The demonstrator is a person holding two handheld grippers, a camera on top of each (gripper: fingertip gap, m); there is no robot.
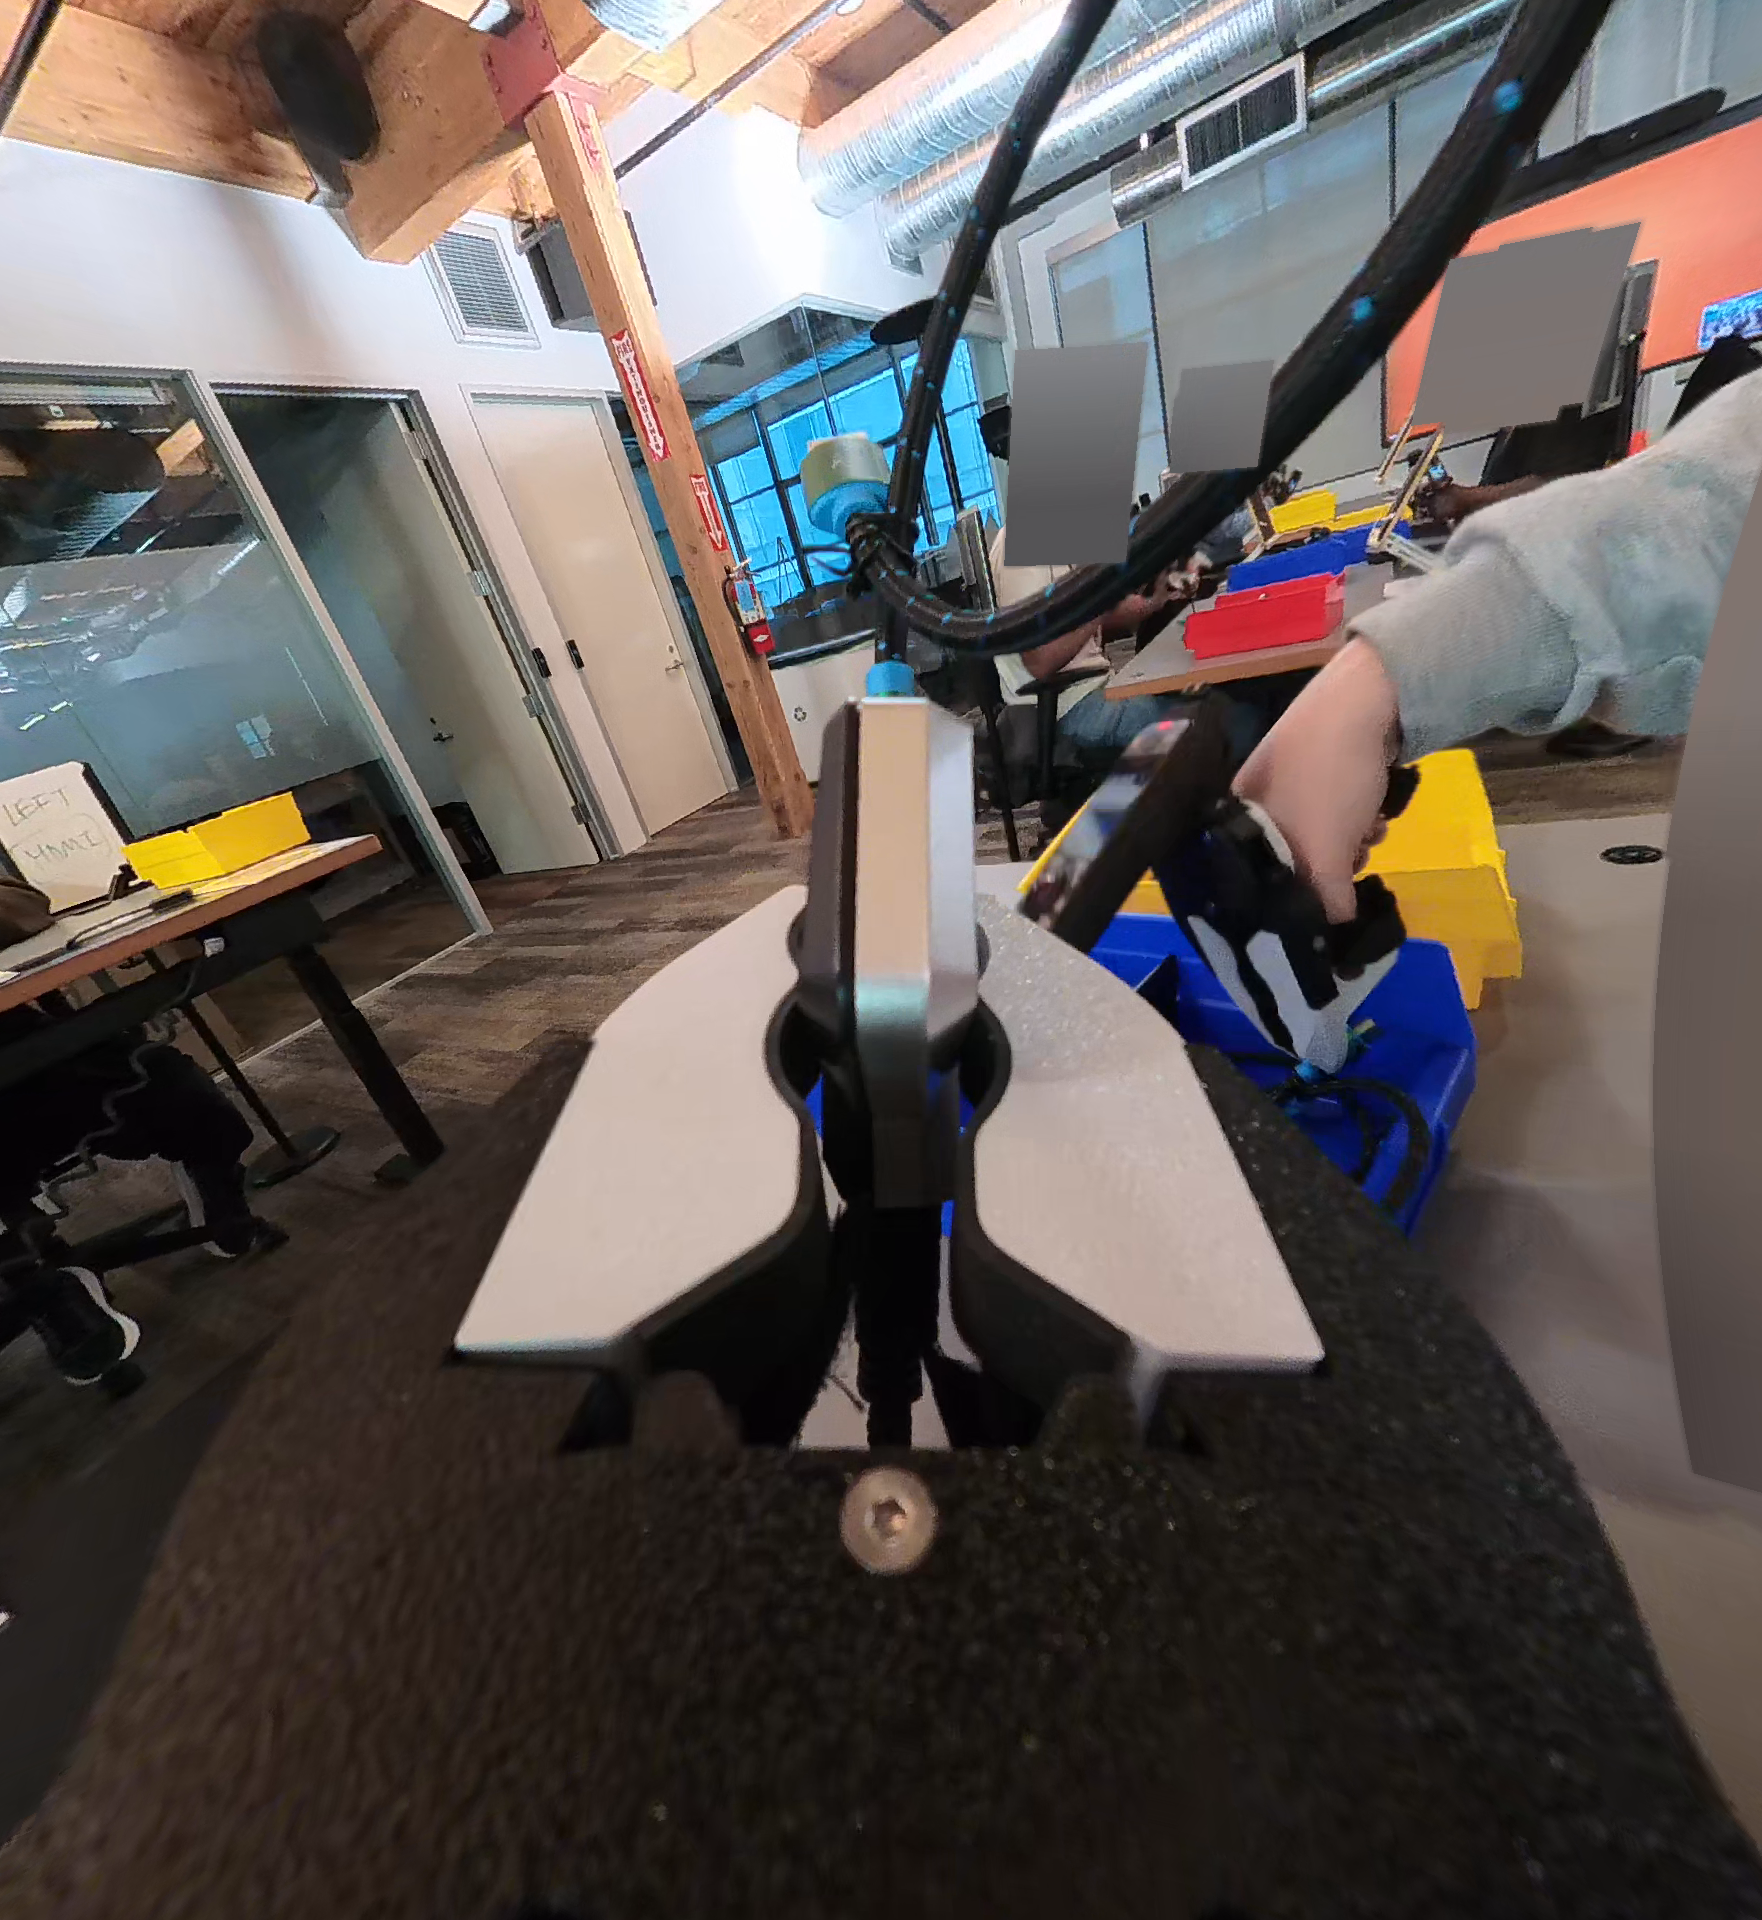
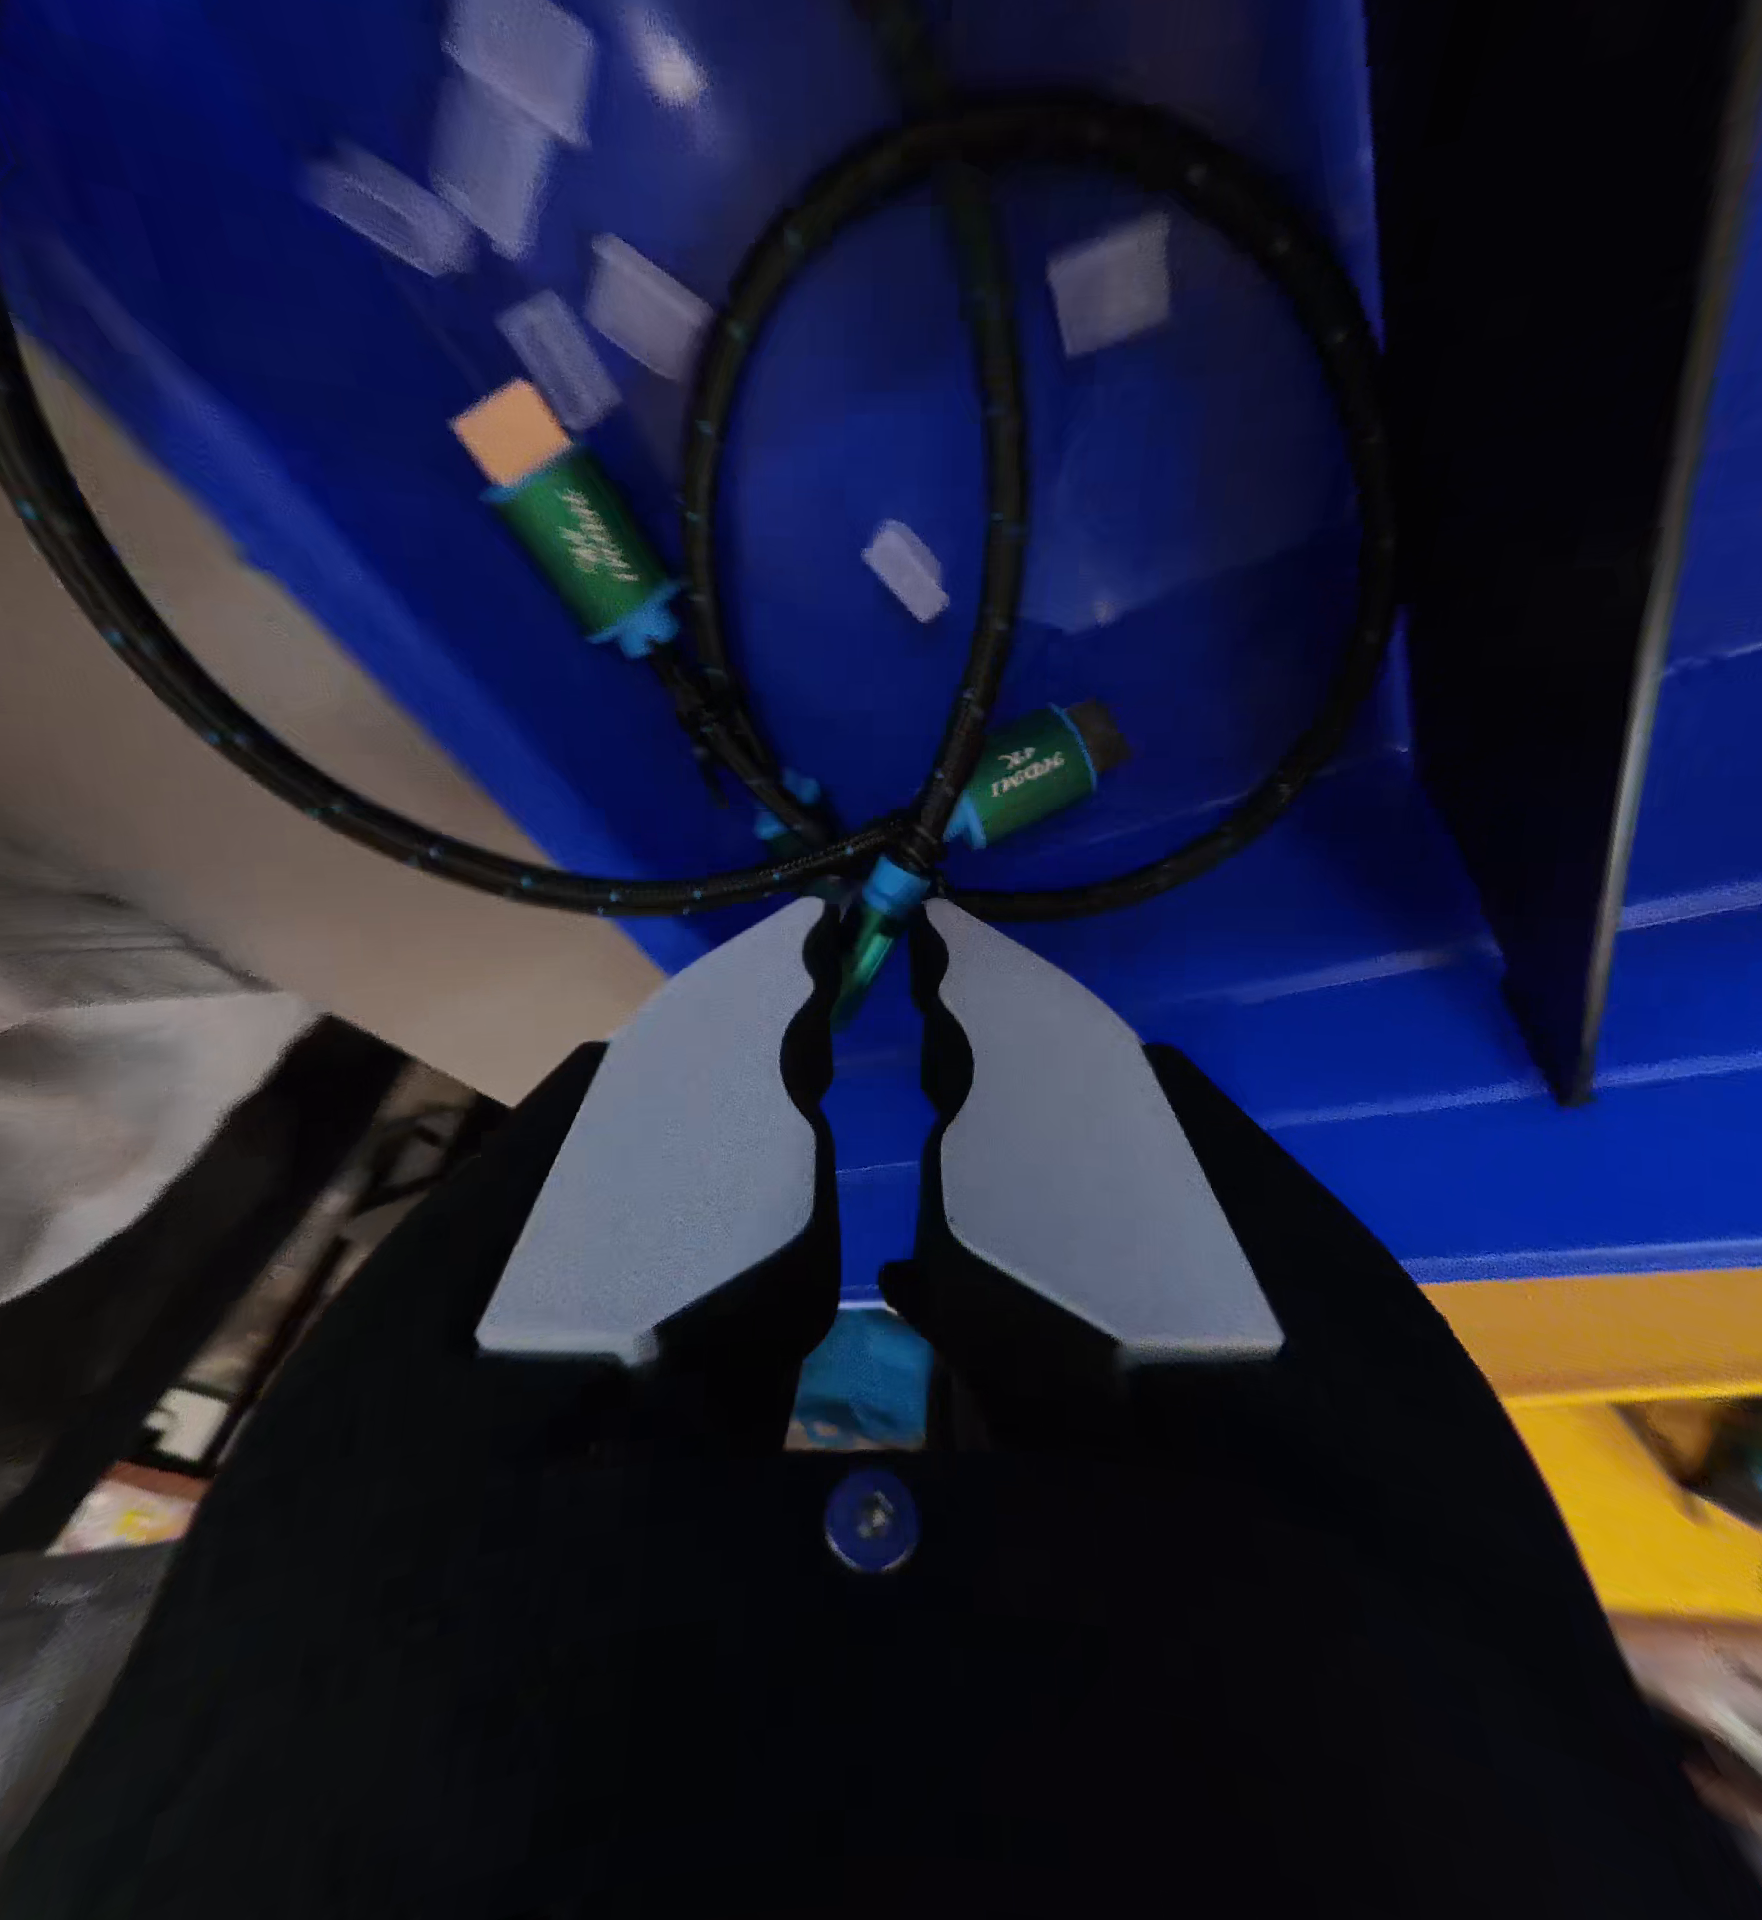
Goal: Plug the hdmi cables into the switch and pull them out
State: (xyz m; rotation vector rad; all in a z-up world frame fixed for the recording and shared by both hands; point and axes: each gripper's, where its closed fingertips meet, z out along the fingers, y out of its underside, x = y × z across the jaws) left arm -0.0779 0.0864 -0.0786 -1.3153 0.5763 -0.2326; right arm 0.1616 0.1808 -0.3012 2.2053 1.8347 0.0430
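Note:
My left gripper (image 1: 892, 935) is shut on a flat silver and black metal piece (image 1: 892, 831) and holds it upright in the air. A blue collar (image 1: 892, 681) tops the piece, and a black braided cable (image 1: 960, 260) runs up from it. My right gripper (image 2: 872, 920) reaches into a blue bin (image 2: 1168, 1143). Its fingertips are shut on a green cable plug (image 2: 872, 961) just behind that plug's blue collar (image 2: 898, 878). The plug's black braided cable (image 2: 1355, 520) loops across the bin floor. In the left wrist view a hand holds the right gripper (image 1: 1313, 1029) down in the blue bin (image 1: 1428, 1049).
Two more green plugs (image 2: 581, 540) (image 2: 1028, 779) lie in the blue bin. A black divider (image 2: 1542, 520) stands at its right. A yellow bin (image 1: 1448, 862) sits behind the blue one on the grey table (image 2: 233, 831). Desks, chairs and seated people are farther back. The grippers' ends are close to 35 centimeters from one another.

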